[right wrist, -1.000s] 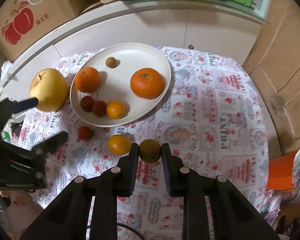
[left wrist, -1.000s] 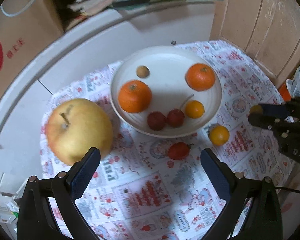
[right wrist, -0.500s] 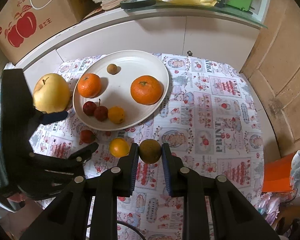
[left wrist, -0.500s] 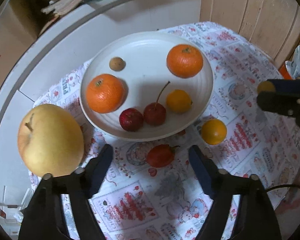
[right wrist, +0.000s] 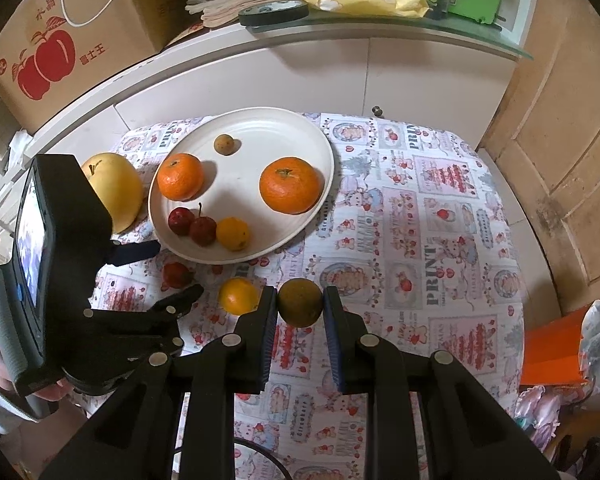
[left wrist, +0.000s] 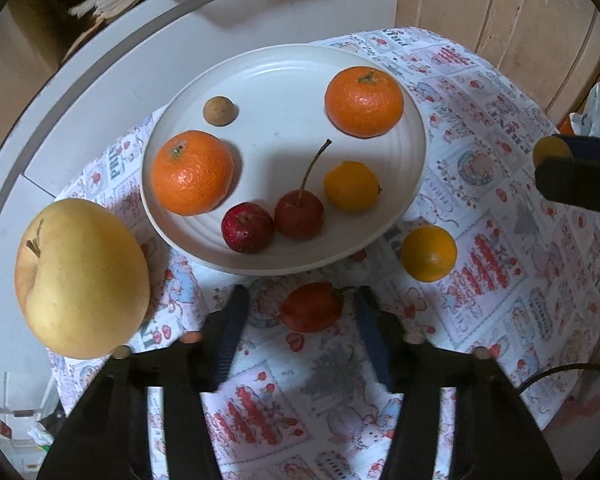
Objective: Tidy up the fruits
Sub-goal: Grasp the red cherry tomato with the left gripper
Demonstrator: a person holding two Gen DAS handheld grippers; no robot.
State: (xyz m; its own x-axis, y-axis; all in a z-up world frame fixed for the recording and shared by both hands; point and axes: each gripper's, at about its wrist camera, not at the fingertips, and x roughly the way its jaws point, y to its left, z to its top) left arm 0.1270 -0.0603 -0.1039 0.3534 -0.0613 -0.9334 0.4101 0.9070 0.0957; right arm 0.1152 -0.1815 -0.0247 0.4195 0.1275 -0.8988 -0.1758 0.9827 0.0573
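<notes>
Left wrist: left hand-held gripper (left wrist: 300, 312) wide around red fruit (left wrist: 312, 307); plate (left wrist: 414, 168) ahead; right hand-held gripper (right wrist: 300, 306) holding brownish fruit (right wrist: 300, 302).

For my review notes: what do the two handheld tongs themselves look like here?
Both are matte black plastic with dark blue ribbed pads and round silver pivot bolts. The left tongs carry a boxy black body with a lit screen and a grey handle; a pale sleeve cuff shows beneath. A thin black cable trails behind the right tongs.
</notes>
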